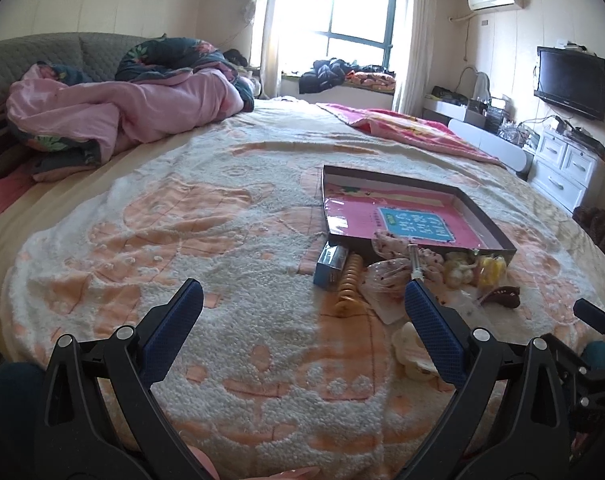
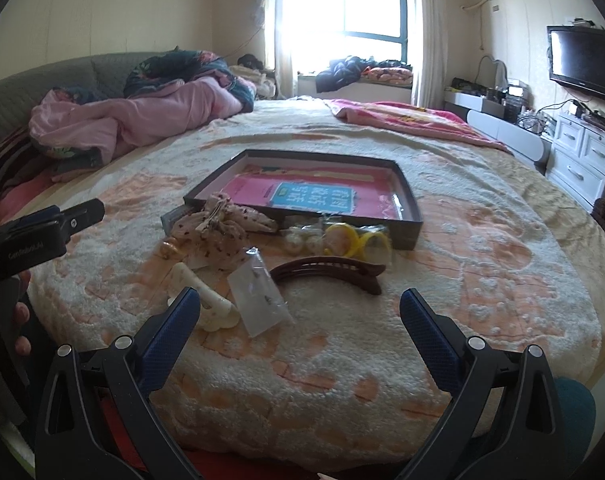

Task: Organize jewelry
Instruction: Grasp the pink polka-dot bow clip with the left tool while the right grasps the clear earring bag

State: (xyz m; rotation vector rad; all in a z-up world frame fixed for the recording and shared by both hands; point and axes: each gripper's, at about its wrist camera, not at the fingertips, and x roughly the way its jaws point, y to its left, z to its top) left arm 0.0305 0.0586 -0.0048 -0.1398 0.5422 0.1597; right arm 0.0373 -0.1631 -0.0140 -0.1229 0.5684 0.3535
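We hold left gripper (image 1: 302, 304) and right gripper (image 2: 300, 304) spread apart, empty, above the bed (image 2: 382, 340) | hair clip (image 2: 328, 272), scrunchie (image 2: 218, 228), earring packet (image 2: 258, 296) lie loose before the tray (image 2: 406, 196), likely awaiting sorting.

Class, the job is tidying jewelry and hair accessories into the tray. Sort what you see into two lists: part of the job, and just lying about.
Part of the job: tray, brown hair clip, yellow bangle, spotted scrunchie, small plastic bag, white clip.

Just lying about: pink quilt, television, white drawers.
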